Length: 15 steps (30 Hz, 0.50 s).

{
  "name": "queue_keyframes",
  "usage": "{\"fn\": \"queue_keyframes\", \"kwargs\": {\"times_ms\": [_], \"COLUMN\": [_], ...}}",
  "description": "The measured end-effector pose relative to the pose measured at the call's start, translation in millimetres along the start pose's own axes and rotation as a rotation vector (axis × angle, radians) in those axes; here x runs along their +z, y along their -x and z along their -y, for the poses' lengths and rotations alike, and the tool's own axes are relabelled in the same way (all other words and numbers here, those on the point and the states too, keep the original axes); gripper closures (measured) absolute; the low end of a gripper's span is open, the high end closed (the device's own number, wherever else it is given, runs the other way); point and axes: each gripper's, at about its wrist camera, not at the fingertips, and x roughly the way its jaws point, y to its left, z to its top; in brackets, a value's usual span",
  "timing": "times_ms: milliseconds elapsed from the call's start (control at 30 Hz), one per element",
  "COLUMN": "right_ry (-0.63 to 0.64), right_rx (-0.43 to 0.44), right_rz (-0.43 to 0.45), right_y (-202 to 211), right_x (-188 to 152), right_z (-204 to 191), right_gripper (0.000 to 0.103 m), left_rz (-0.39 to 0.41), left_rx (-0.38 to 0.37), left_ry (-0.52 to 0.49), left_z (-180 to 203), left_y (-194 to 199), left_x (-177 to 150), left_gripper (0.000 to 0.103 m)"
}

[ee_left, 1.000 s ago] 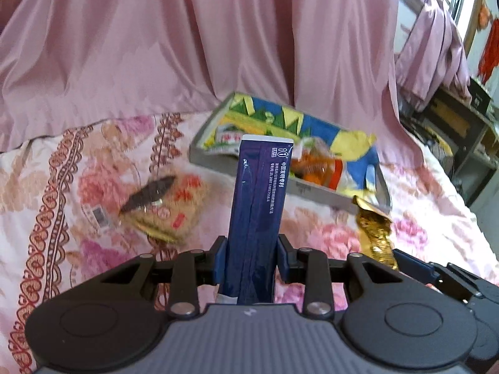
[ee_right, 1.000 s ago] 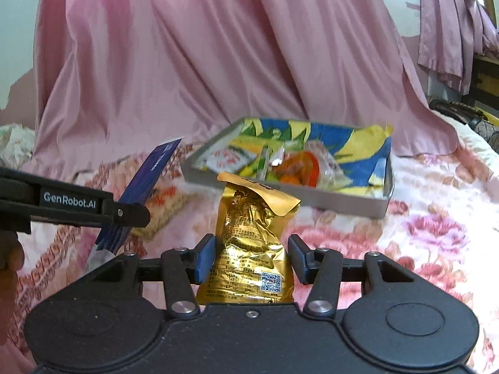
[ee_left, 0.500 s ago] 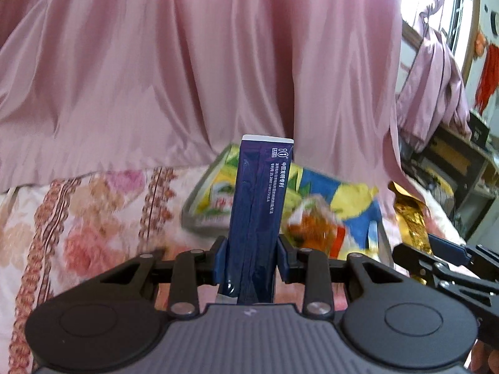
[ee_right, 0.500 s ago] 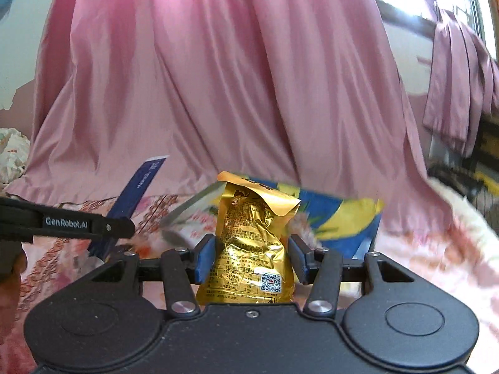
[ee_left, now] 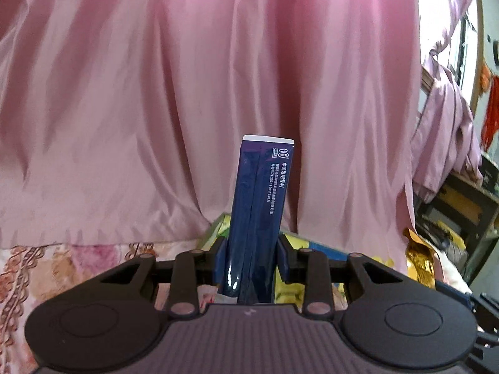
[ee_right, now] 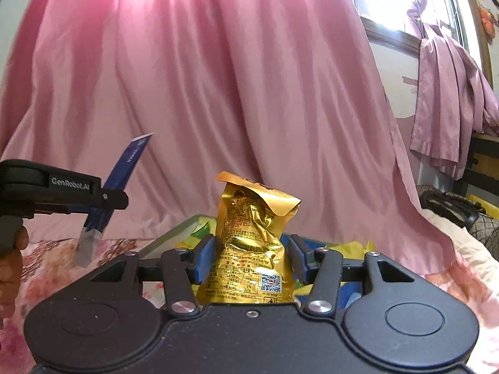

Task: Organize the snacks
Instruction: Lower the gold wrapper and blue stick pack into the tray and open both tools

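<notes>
Dark navy stick sachet (ee_left: pixel 260 205) with white top seal and fine white print, upright, pinched between the left gripper (ee_left: pixel 251 260). Crinkled gold foil packet (ee_right: pixel 252 243), flap folded over, QR code low on its face, clamped by the right gripper (ee_right: pixel 251 261). Just behind both, grey tray (ee_right: pixel 174 237) of colourful snacks. Beyond, pink curtain (ee_left: pixel 187 93), floral bedsheet (ee_left: pixel 62 258).

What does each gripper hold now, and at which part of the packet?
The left gripper pinches the dark blue stick packet near its lower end. The right gripper pinches the gold foil packet across its lower middle.
</notes>
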Motion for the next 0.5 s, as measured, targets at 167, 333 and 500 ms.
{"fn": "queue_keyframes", "kwargs": {"times_ms": [167,333,500], "right_ry": [-0.03,-0.045,-0.03], "right_rx": [-0.021,-0.006,0.008], "right_rz": [0.007,-0.006,-0.038], "right_y": [-30.1,-56.2,-79.6], "right_x": [1.5,-1.9,-12.9], "right_z": [5.0,0.8,-9.8], "right_gripper": [0.05,0.05,0.05], "left_rz": [0.025,0.009,-0.023], "left_rx": [0.008,0.033,0.053], "left_ry": [0.004,-0.011,-0.006], "left_z": [-5.9,-7.1,-11.2], "left_y": [-22.9,-36.6,-54.0], "left_x": [1.3,-6.6,-11.7], "left_gripper": [0.067,0.067,0.067]}}
